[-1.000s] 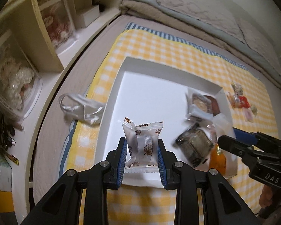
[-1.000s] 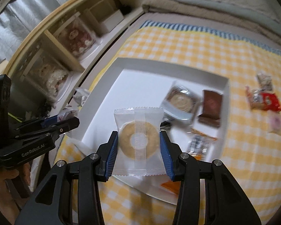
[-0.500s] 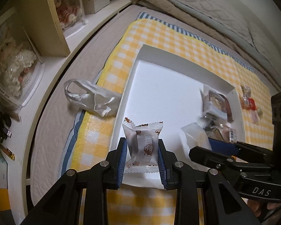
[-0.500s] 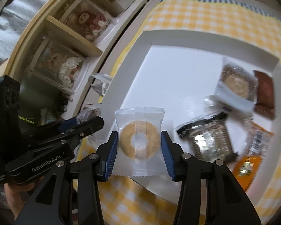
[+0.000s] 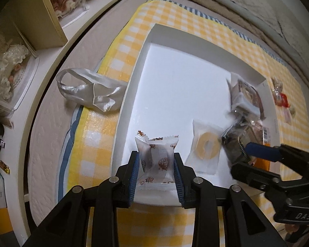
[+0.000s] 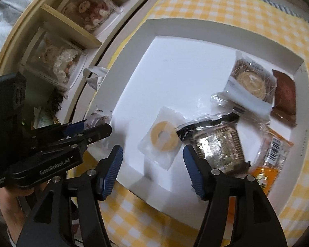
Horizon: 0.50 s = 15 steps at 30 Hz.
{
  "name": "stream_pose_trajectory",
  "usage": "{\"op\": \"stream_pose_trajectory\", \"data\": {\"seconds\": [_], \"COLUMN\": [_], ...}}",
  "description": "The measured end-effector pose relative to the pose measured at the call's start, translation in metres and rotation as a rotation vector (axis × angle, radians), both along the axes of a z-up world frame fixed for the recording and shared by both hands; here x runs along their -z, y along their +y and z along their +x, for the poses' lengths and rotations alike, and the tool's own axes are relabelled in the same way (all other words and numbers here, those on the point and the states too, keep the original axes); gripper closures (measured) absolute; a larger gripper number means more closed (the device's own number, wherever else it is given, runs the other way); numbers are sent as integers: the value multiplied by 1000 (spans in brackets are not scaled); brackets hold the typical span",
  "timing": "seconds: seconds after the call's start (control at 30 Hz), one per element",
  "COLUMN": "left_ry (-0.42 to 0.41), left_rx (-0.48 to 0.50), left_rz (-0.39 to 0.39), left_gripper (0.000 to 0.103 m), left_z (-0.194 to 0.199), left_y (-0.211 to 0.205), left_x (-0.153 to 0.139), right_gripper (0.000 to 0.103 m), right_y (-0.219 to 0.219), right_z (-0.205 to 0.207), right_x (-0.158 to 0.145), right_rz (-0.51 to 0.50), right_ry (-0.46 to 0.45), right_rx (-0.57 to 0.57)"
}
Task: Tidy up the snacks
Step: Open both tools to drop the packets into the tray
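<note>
My left gripper (image 5: pixel 156 171) is shut on a white candy packet with brown prints (image 5: pixel 157 160), held over the near left corner of the white tray (image 5: pixel 146 39). My right gripper (image 6: pixel 152 169) is open and empty, just above the tray's near edge. A clear packet with a yellow ring cookie (image 6: pixel 163 136) lies on the tray floor between its fingers; it also shows in the left wrist view (image 5: pixel 206 146). The left gripper appears at the left of the right wrist view (image 6: pixel 92 130).
Several wrapped snacks lie in the tray's right half: a black-and-silver packet (image 6: pixel 218 142), a round pastry (image 6: pixel 251 80), a brown packet (image 6: pixel 284 96), an orange one (image 6: pixel 272 164). Loose candies (image 5: pixel 280 98) lie on the checked cloth. A white satin bag (image 5: pixel 92 90) and shelves (image 5: pixel 41 20) are left.
My right gripper opened and let go of the ring cookie packet, which now lies on the tray floor. The left gripper moved closer to the tray's near left corner, still holding its packet.
</note>
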<state>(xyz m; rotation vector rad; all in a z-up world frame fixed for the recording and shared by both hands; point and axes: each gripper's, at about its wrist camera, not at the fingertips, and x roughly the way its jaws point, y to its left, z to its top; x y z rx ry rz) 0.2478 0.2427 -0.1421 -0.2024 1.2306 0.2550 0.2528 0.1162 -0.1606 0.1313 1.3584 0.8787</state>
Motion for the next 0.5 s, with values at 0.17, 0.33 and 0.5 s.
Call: {"op": "stream_pose_trajectory", "data": {"seconds": [0.17,0.33,0.5], "left_ry": [-2,-9,-22], "left_rx": [0,7,9], "left_rz": [20,33,44], "left_gripper": [60,59,51], "left_z": [-5,-11,-19], "left_y": [-5,-11,-16], "left_x": [-4,-13,-22], "right_gripper": [40,40,38], "right_y": [-6,-14,-24], "right_z": [-5,-7,-8], "right_x": [-6,-12,-20], "right_rz": [-25,-33,-28], "right_ry": [-44,-65,-80], "right_rx": [-16,-8,12]}}
